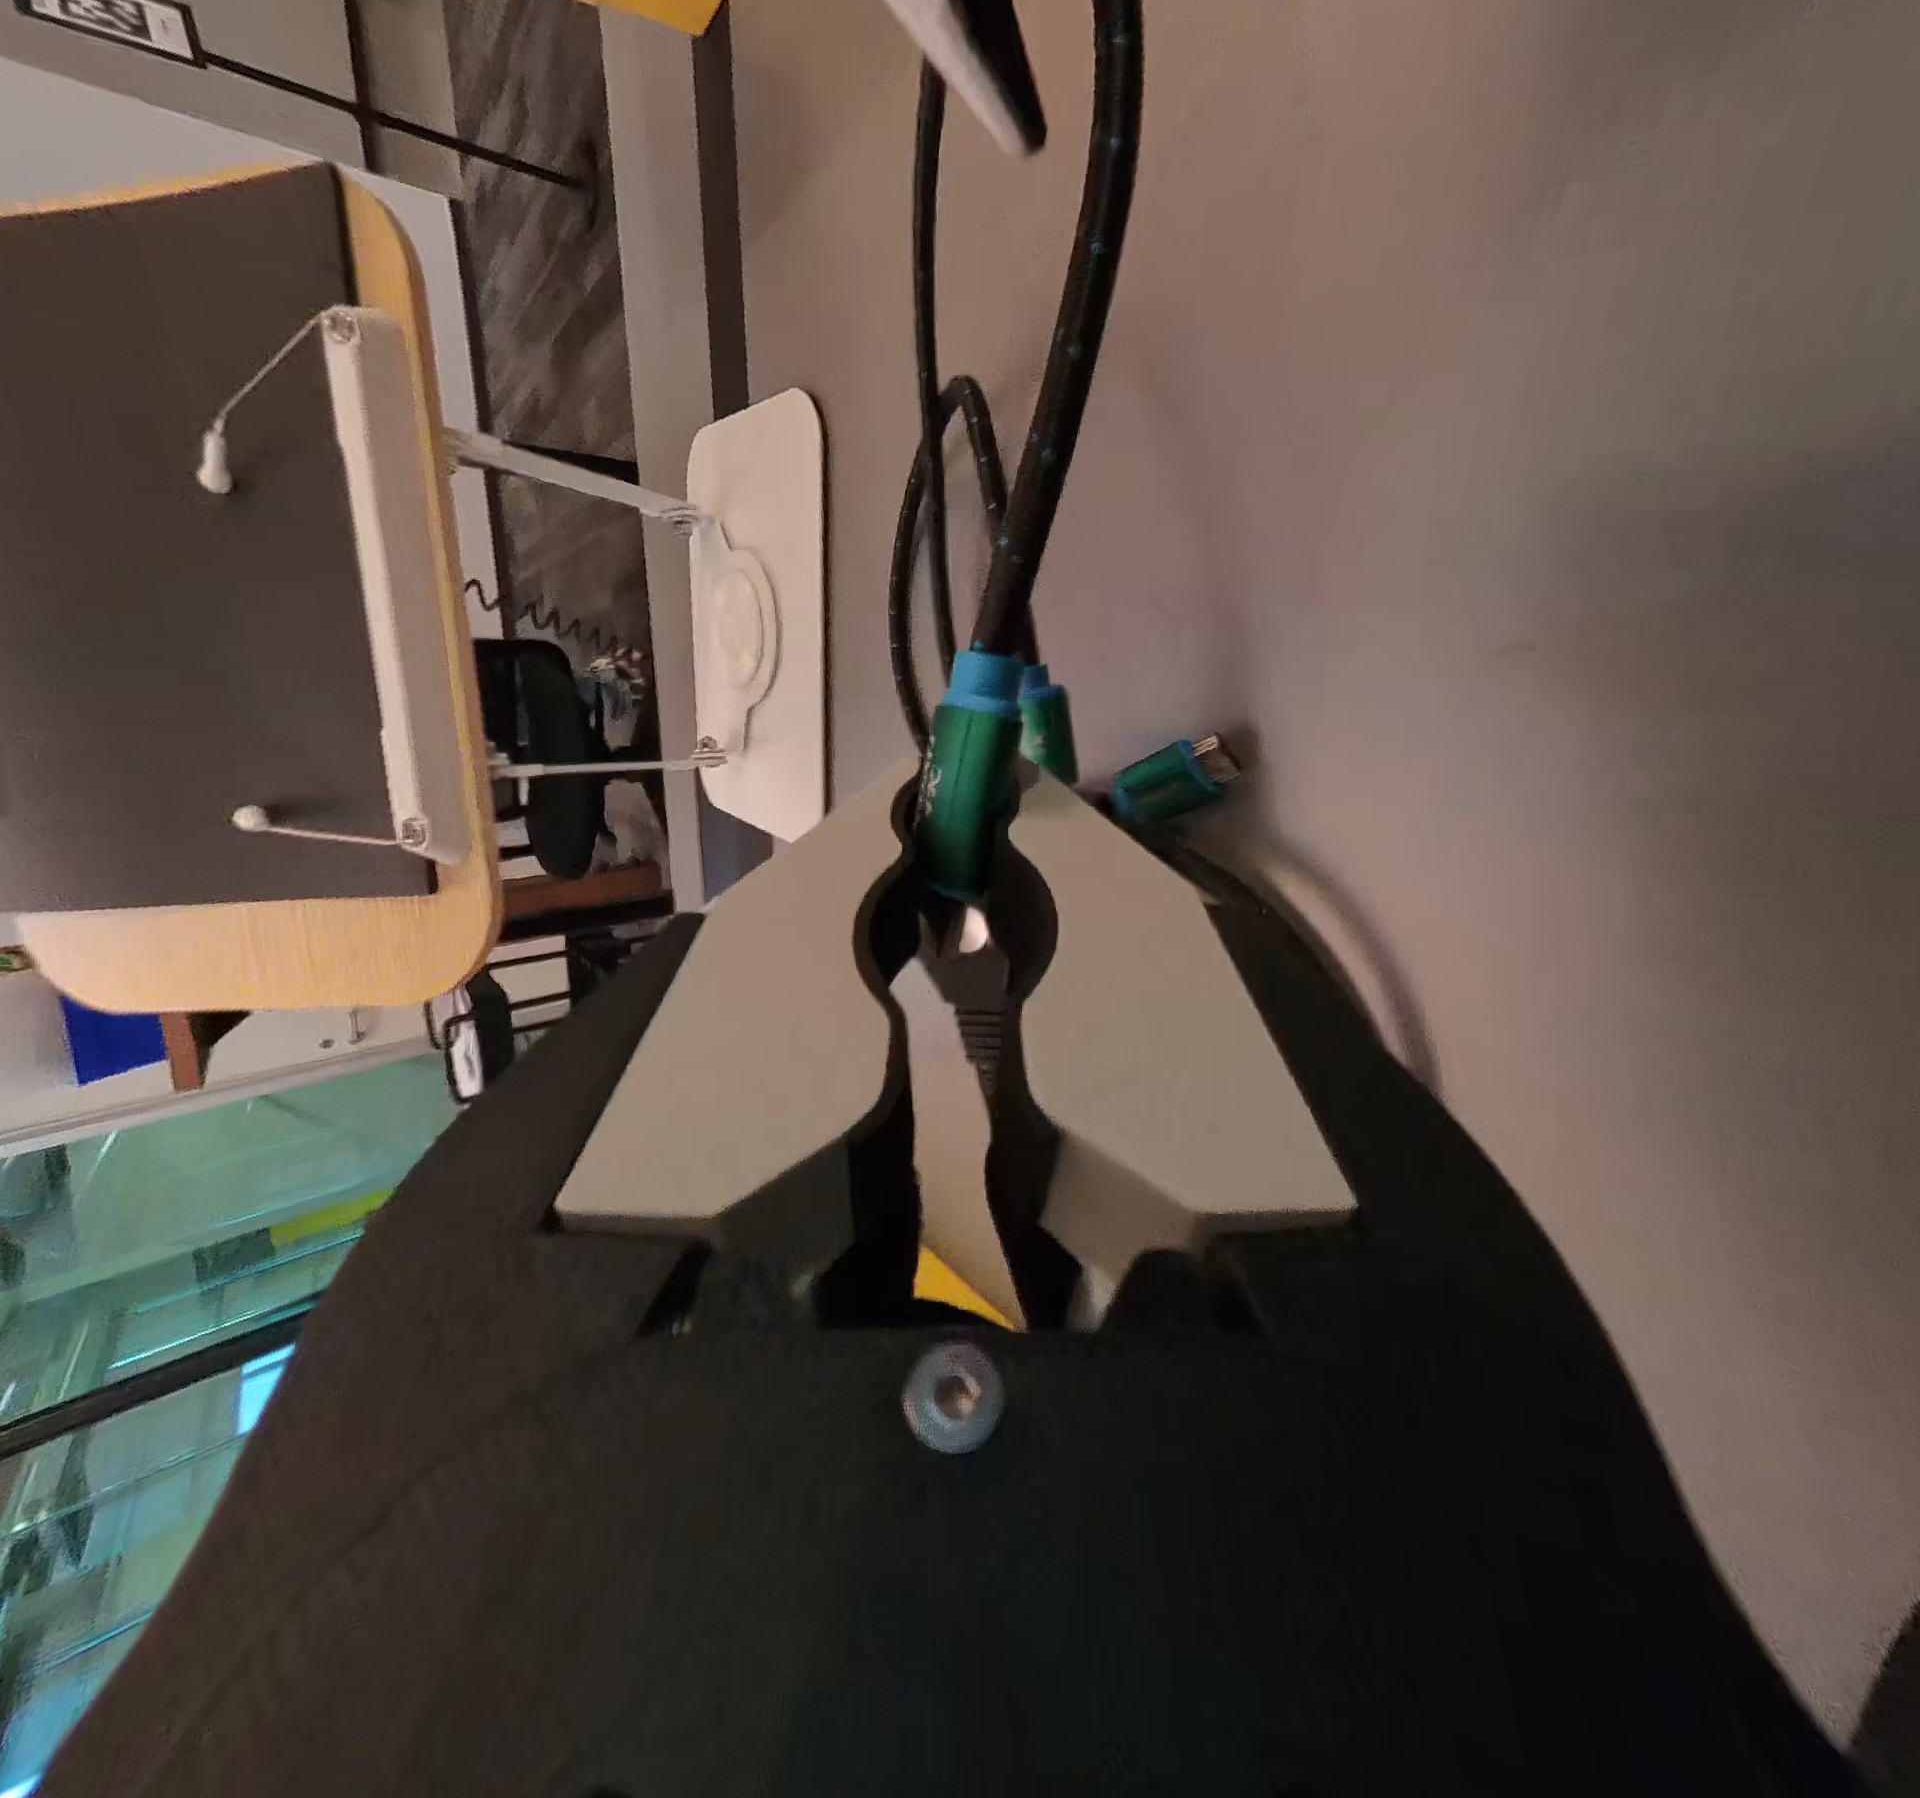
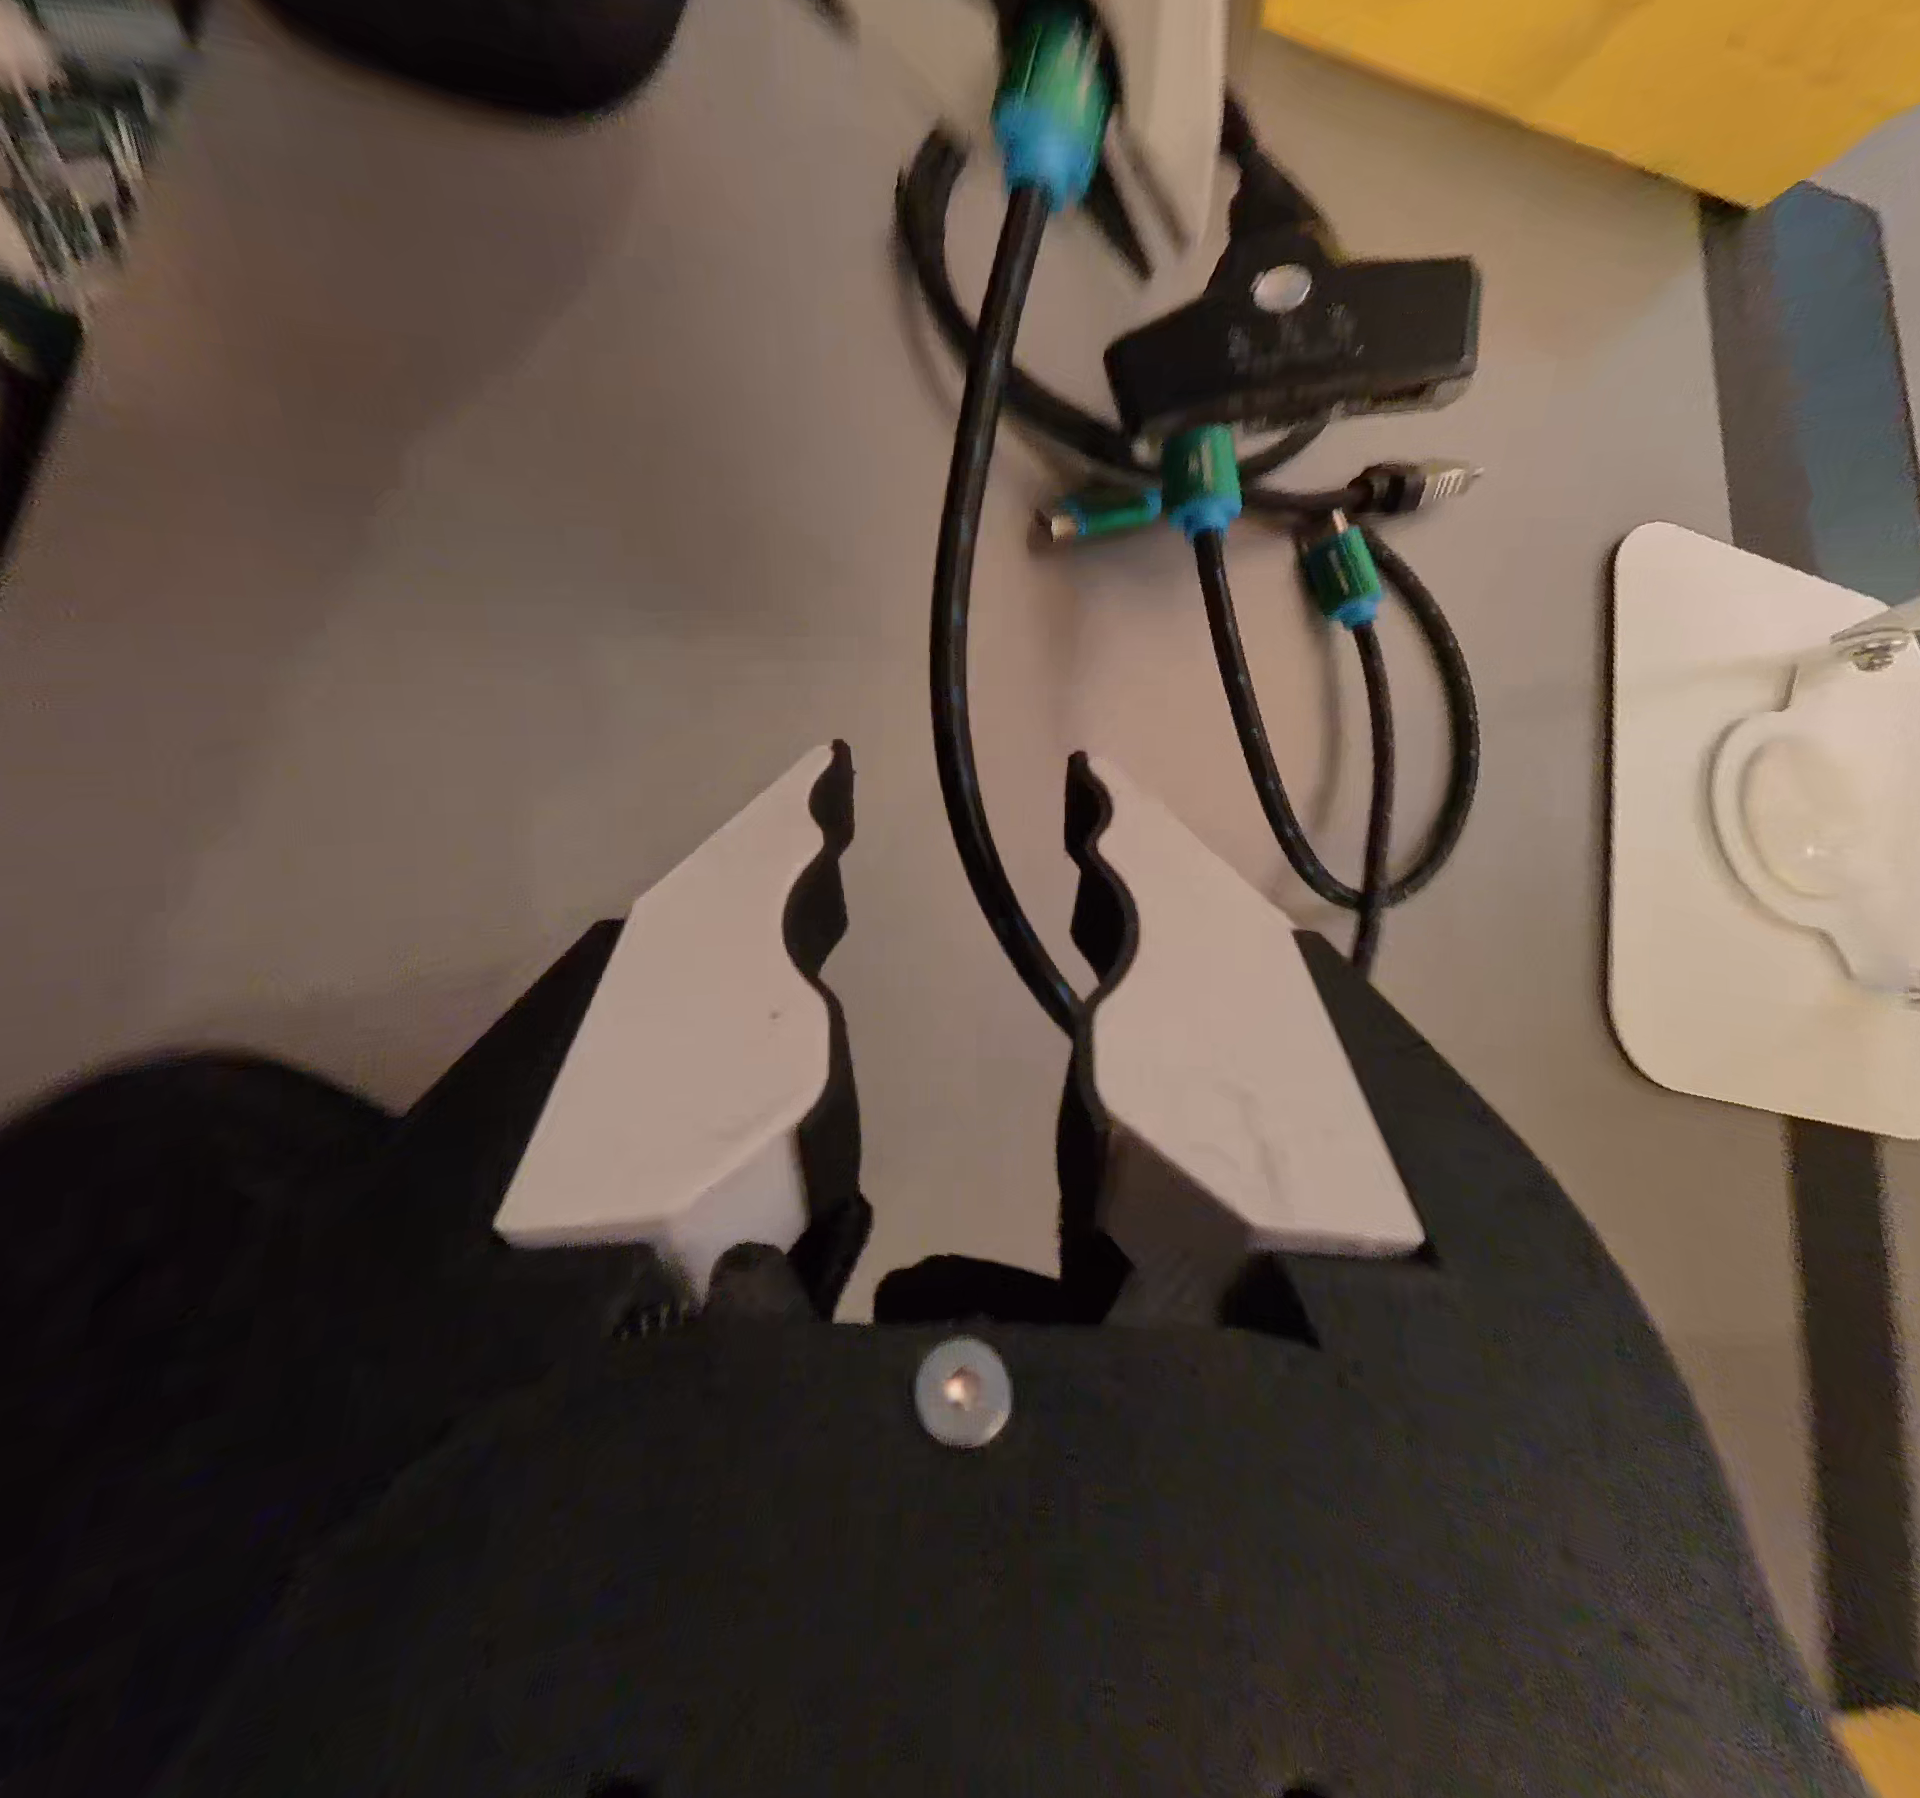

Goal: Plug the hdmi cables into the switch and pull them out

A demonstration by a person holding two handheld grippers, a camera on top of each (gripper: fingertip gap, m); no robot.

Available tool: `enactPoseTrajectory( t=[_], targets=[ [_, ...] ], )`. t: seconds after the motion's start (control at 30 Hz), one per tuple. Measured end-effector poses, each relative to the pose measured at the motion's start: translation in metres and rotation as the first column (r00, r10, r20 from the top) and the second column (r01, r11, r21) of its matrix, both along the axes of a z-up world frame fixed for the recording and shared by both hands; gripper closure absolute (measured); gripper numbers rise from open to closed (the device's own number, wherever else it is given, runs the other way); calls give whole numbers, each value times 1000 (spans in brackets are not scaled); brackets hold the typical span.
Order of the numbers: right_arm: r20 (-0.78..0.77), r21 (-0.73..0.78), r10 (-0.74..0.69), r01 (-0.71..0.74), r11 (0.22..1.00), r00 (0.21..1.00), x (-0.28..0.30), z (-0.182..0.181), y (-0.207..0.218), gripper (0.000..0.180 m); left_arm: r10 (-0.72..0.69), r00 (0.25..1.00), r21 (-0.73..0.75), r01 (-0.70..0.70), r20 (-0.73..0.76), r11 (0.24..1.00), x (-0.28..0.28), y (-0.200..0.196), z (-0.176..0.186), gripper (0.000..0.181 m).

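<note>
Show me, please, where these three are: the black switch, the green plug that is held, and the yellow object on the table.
black switch (image 2: 1294,340), right wrist view, on its top face.
green plug (image 1: 961,803), left wrist view, on its metal shell between the jaws.
yellow object (image 2: 1579,13), right wrist view, on its upper surface.

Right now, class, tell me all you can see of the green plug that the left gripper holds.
The green plug has a shiny, metallic-looking green shell with a lighter blue collar where its black braided cable leaves. The left gripper is shut on it, the pale fingers pinching the shell near their tips. It sits tilted, collar pointing away from the camera, silver connector end pointing back between the fingers. It hangs above the grey table, touching nothing else visible.
</note>
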State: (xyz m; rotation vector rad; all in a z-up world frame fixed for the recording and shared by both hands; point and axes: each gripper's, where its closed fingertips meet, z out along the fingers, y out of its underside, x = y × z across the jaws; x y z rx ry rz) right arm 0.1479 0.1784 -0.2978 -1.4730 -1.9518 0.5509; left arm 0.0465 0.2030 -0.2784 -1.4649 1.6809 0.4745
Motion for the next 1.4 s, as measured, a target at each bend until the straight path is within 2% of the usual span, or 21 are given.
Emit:
enactPoseTrajectory(
  t=[0.13,0.27,0.33,0.43,0.57,0.67,0.77,0.83,0.93,1.1,1.27,1.4],
  targets=[
    [132,57,141,-150,987,981,22,-15,21,152,-52,998,24,53,-28,998,0,-2,9,177],
    [327,71,285,-324,943,901,36,-36,33,173,-107,990,50,111,-89,992,1,-4,15,177],
    [394,52,311,-359,932,865,38,-42,37,176,-120,987,57,126,-103,990,1,-3,19,178],
    [438,35,219,-260,965,872,39,-42,49,177,-85,992,74,92,-95,993,-1,4,26,179],
    [306,30,-70,64,998,949,34,-34,67,179,-2,1000,83,4,-16,997,-5,10,33,179],
    [156,-58,-298,310,949,942,32,-21,72,179,57,996,85,-62,62,994,-4,13,35,179],
    [7,-203,-485,477,855,874,29,-6,77,179,107,987,94,-119,118,988,-1,18,37,180],
    [-19,-240,-568,548,801,823,30,-7,80,180,139,981,87,-152,138,985,5,21,35,180],
    [-56,-326,-642,593,736,765,25,-4,80,180,180,974,89,-193,137,977,11,27,29,180],
    [-49,-344,-647,595,726,761,7,-14,63,180,207,963,56,-219,170,974,22,33,19,180],
    [-79,-462,-662,561,687,745,-8,-21,50,180,229,955,46,-242,187,969,30,42,14,181],
    [-79,-398,-673,596,697,735,9,-22,50,180,230,952,43,-243,200,969,27,46,13,181]
  ],
)
